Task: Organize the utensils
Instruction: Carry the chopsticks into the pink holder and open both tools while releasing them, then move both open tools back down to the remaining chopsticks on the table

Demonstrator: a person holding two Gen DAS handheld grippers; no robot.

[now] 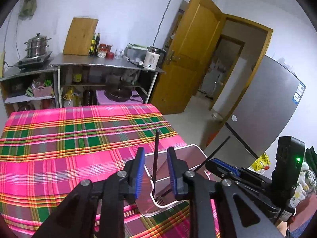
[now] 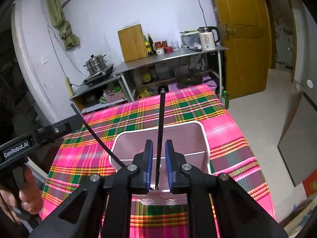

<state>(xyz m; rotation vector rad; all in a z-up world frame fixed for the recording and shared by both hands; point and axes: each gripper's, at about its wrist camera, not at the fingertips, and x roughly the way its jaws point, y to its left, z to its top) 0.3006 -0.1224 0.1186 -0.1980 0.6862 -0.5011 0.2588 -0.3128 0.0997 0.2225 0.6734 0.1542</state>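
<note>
Chopstick (image 2: 160,138) upright between both grippers, over the pink holder (image 2: 206,138).
Left gripper (image 1: 155,173) and right gripper (image 2: 159,166) both spread, neither pinching; stick's foot rests in the holder.

A table draped in a pink, green and yellow plaid cloth (image 1: 79,138) (image 2: 227,138) is carrying a single thing: a pale pink rectangular plastic holder with a white rim (image 1: 196,148) (image 2: 204,136). In the left wrist view, the holder is sitting toward five o'clock on the cloth, close to the table's right edge. In the right wrist view, it is sitting near the cloth's centre, a little toward six o'clock. Two thin dark chopsticks (image 1: 155,158) (image 2: 160,138) are standing inside the holder, their lower ends resting at its slotted bottom.
</note>
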